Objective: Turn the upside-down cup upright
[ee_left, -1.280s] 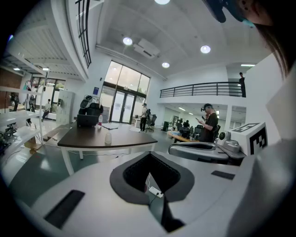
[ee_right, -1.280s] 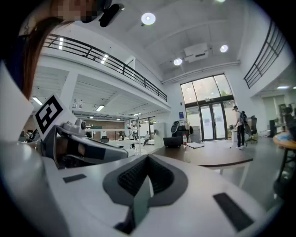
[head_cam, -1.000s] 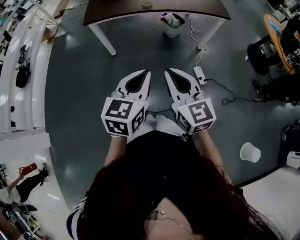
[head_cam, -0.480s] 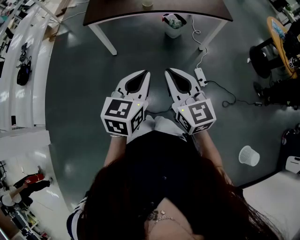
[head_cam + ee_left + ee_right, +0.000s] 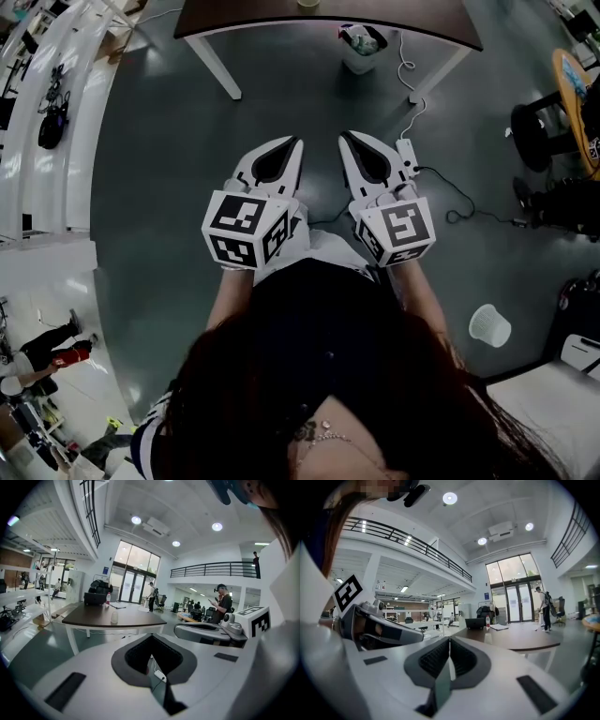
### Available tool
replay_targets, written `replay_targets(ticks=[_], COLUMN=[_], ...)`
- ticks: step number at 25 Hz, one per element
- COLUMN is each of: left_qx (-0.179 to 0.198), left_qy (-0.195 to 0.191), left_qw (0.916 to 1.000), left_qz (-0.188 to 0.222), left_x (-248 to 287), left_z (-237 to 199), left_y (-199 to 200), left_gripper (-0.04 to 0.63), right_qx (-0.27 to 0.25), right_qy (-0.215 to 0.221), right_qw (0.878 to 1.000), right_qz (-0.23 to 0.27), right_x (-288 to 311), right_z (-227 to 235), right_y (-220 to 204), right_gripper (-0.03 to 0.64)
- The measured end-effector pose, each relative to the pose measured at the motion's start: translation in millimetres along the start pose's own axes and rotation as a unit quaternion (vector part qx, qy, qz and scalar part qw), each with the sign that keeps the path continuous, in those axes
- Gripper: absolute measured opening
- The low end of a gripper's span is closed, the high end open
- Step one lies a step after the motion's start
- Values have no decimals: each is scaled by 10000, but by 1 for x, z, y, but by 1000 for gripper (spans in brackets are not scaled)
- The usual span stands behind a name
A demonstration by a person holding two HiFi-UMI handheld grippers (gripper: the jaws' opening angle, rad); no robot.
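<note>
A small pale cup (image 5: 307, 4) stands on the dark brown table (image 5: 375, 19) at the top edge of the head view; it also shows in the left gripper view, cup (image 5: 114, 616), too small to tell which way up. My left gripper (image 5: 293, 142) and right gripper (image 5: 344, 138) are held side by side over the floor, well short of the table, both pointing at it. Each is shut with nothing between its jaws. The left gripper (image 5: 151, 636) and right gripper (image 5: 449, 640) look along shut jaws toward the table (image 5: 520, 639).
A waste bin (image 5: 361, 42) sits under the table. A power strip (image 5: 408, 150) with its cable lies on the grey floor by the right table leg. A white ribbed bin (image 5: 489, 325) lies at the right, white shelving (image 5: 47, 141) at the left. People stand far off.
The table and the waste bin have come lower and nearer in the head view, as I move toward them. Both grippers stay shut, side by side.
</note>
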State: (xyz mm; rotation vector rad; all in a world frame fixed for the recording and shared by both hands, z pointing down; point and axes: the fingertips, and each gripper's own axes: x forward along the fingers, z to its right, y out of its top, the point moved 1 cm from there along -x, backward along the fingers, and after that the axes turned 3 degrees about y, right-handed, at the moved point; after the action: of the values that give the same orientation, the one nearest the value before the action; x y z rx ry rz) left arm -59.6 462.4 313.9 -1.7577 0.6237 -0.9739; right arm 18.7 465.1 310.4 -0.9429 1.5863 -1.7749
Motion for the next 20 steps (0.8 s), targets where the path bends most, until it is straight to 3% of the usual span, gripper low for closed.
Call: replay_targets(ticks=[7,20], left_qx=[-73,-1], left_qy=[80,-103], left_qw=[9999,9999], left_qz=[-26,-40], left_x=[28,107], left_z=[-25,-103], left_y=[15,62], left_gripper=[2,2], right_qx=[35,66], right_qy=[94,-104], right_qw=[9999,9999], right_qz=[-75,-53], right_x=[34,136], right_z=[18,66], right_y=[3,22], right_gripper=[17,17])
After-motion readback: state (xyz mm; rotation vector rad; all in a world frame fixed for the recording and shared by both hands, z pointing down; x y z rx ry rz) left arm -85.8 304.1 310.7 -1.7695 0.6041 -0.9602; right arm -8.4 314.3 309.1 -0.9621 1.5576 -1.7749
